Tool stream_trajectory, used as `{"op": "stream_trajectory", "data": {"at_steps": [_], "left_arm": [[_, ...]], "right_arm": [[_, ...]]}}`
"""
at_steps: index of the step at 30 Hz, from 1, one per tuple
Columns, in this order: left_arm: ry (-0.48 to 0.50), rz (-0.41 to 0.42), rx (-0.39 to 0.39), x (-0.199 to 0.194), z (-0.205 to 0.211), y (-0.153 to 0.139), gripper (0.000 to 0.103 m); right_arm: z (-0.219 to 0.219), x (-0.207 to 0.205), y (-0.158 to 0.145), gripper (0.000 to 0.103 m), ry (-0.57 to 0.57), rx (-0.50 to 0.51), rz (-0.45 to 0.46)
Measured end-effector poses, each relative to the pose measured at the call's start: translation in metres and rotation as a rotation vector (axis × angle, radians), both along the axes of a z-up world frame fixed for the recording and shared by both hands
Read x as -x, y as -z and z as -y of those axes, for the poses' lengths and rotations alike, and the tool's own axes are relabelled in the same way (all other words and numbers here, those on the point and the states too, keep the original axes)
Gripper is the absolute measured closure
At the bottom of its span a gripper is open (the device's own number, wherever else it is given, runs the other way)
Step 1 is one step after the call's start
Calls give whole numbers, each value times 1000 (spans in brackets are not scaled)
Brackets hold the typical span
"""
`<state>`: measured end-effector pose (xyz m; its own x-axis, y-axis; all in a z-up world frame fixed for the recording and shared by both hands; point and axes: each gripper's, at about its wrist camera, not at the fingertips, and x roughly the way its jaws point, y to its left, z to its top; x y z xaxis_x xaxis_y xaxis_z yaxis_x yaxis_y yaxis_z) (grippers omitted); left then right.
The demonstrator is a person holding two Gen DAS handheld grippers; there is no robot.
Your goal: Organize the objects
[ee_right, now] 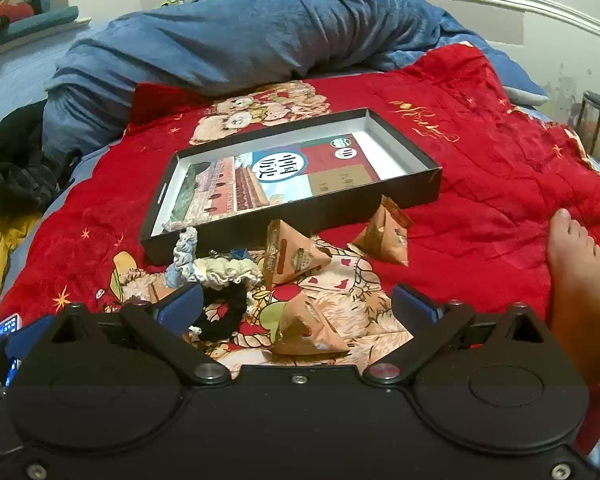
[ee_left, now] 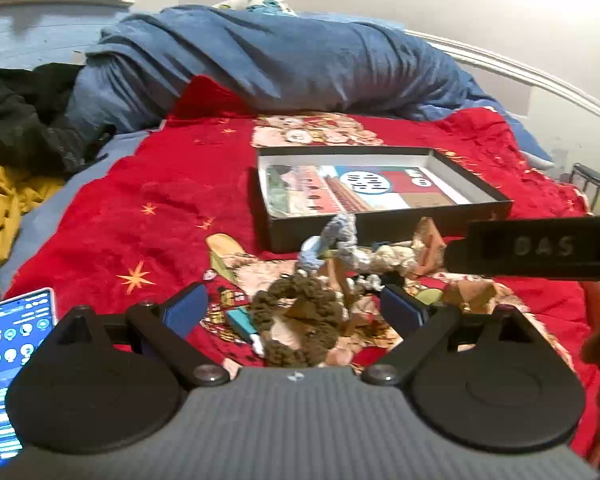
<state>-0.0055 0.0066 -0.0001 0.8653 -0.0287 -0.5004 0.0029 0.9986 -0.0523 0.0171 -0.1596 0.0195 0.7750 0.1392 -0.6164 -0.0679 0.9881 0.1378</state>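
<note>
Objects for sorting lie heaped on the red bedspread (ee_right: 460, 128) at frame centre, just below the shallow black box (ee_right: 400, 190), whose long axis runs left to right. Largest, tan pyramid packets (ee_right: 296, 258) sit directly ahead of the right tool (ee_right: 298, 306), seemingly nearer to it. The brown scrunchie (ee_left: 300, 316) lies between the left tool (ee_left: 296, 312) fingers; a black scrunchie (ee_right: 226, 316) is smaller. Both tools gape wide, empty.
</note>
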Motion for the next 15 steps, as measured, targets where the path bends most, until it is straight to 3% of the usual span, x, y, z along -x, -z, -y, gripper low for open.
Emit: {"op": "stream_trajectory", "data": {"at_steps": [6, 12, 15], "left_arm": [[5, -20, -3, -1, 4, 0, 10], [-30, -44, 43, -5, -3, 5, 11], [-26, -39, 22, -4, 0, 8, 13]], "right_arm": [[3, -2, 3, 2, 39, -16, 2], [8, -4, 9, 2, 55, -22, 9], [8, -6, 15, 2, 67, -20, 4]]}}
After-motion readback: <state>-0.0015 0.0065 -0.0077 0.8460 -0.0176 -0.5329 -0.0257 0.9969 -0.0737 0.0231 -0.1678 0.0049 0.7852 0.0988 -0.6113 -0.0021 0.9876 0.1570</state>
